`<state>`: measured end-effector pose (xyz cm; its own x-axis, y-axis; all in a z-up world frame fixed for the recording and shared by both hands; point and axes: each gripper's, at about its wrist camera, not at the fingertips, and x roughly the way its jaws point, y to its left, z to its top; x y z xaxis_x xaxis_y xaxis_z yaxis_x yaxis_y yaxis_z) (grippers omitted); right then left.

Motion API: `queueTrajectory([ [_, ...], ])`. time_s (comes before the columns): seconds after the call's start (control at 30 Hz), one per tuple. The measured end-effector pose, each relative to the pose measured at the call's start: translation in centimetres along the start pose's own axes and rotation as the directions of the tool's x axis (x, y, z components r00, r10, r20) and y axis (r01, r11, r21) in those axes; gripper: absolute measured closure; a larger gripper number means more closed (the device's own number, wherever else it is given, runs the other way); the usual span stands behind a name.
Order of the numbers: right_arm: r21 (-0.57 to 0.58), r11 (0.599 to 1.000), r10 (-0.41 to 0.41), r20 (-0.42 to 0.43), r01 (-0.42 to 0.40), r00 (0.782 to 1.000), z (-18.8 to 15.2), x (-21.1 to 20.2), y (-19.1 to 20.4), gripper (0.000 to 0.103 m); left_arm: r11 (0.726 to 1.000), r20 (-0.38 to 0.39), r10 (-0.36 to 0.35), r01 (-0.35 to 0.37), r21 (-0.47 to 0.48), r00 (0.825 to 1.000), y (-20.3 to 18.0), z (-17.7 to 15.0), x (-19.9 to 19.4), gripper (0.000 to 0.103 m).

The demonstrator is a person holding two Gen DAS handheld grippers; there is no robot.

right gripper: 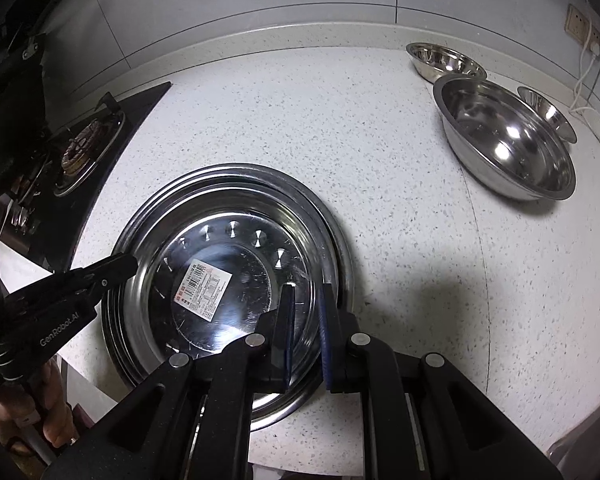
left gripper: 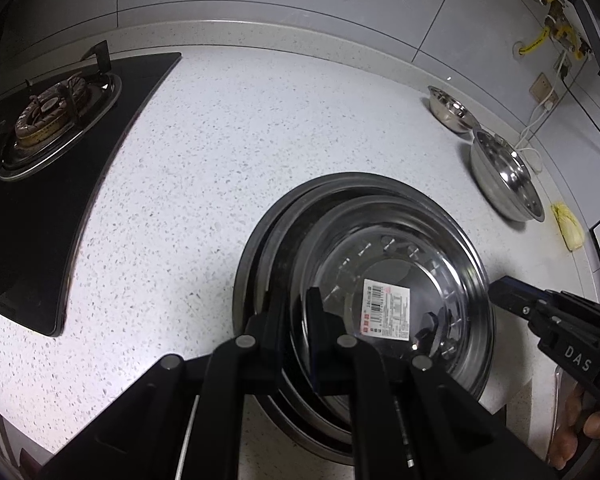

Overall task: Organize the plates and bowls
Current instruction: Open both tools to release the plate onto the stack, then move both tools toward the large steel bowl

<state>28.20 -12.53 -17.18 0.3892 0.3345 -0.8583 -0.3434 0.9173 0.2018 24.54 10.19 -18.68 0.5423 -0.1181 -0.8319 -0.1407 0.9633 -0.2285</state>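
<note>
Gripping top plate (right gripper: 236, 240) rim, both tools closed

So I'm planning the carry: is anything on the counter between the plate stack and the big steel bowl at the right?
Nothing visible. Only bare speckled counter lies between the plate stack and the big bowl.

Open speckled counter (right gripper: 400, 240) between plate stack (right gripper: 228, 184) and big bowl (right gripper: 508, 140), wide lane there. Far right blocked by big bowl plus two smaller bowls (right gripper: 444, 60) near the wall. Left edge blocked by hob (left gripper: 40, 200). Both grippers crowd the stack's near rim
</note>
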Motion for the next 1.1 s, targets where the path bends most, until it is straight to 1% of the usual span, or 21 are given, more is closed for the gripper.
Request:
queueTrajectory([
  [0.27, 0.002, 1.000, 0.019, 0.015, -0.019, 1.000, -0.1, -0.7, -1.0, 0.092, 1.000, 0.011, 0.028, -0.028, -0.009, 1.000, -0.1, 0.0, -0.4, 0.094],
  [0.47, 0.042, 0.999, 0.015, 0.043, -0.017, 0.999, -0.1, -1.8, -3.4, 0.092, 0.998, 0.045, 0.060, -0.059, -0.016, 0.997, -0.2, 0.3, -1.5, 0.093],
  [0.53, 0.066, 0.998, 0.009, 0.062, -0.013, 0.998, 0.0, -2.6, -4.8, 0.082, 0.996, 0.061, 0.083, -0.082, -0.018, 0.995, -0.1, 0.4, -1.9, 0.093],
  [0.57, 0.067, 0.998, 0.002, 0.069, -0.006, 0.998, -0.1, -2.9, -5.5, 0.073, 0.996, 0.060, 0.088, -0.086, -0.027, 0.994, 0.0, 0.4, -2.0, 0.093],
  [0.6, 0.085, 0.996, -0.004, 0.085, -0.004, 0.996, 0.0, -3.4, -6.4, 0.067, 0.996, 0.057, 0.090, -0.088, -0.035, 0.994, 0.1, 0.3, -2.1, 0.093],
  [0.73, 0.144, 0.990, -0.030, 0.124, 0.012, 0.992, 0.2, -5.1, -10.2, 0.057, 0.990, 0.072, 0.137, -0.134, -0.041, 0.988, 0.3, 0.1, -3.0, 0.093],
  [0.8, 0.176, 0.984, -0.052, 0.141, 0.027, 0.989, 0.3, -5.9, -12.2, 0.048, 0.987, 0.083, 0.160, -0.157, -0.042, 0.984, 0.3, 0.0, -3.6, 0.093],
  [0.87, 0.201, 0.979, -0.074, 0.154, 0.042, 0.985, 0.5, -6.6, -14.2, 0.045, 0.980, 0.097, 0.197, -0.195, -0.036, 0.976, 0.1, 0.0, -4.4, 0.093],
  [0.93, 0.223, 0.974, -0.087, 0.162, 0.049, 0.983, 0.5, -7.2, -16.2, 0.044, 0.977, 0.110, 0.211, -0.209, -0.031, 0.971, -0.4, 0.3, -5.2, 0.093],
  [1.0, 0.239, 0.969, -0.096, 0.148, 0.058, 0.984, 0.7, -7.6, -17.8, 0.038, 0.979, 0.123, 0.204, -0.202, -0.025, 0.971, -1.5, 0.8, -6.1, 0.093],
  [1.03, 0.240, 0.969, -0.099, 0.151, 0.061, 0.983, 0.8, -7.8, -18.6, 0.037, 0.982, 0.125, 0.188, -0.187, -0.022, 0.974, -2.3, 1.2, -6.5, 0.093],
  [1.07, 0.241, 0.969, -0.100, 0.156, 0.060, 0.983, 0.9, -7.9, -19.2, 0.035, 0.988, 0.121, 0.157, -0.156, -0.021, 0.980, -3.1, 1.5, -6.7, 0.093],
  [1.1, 0.241, 0.969, -0.092, 0.157, 0.052, 0.983, 1.1, -8.0, -19.9, 0.031, 0.994, 0.103, 0.105, -0.103, -0.026, 0.989, -4.1, 2.0, -6.7, 0.093],
])
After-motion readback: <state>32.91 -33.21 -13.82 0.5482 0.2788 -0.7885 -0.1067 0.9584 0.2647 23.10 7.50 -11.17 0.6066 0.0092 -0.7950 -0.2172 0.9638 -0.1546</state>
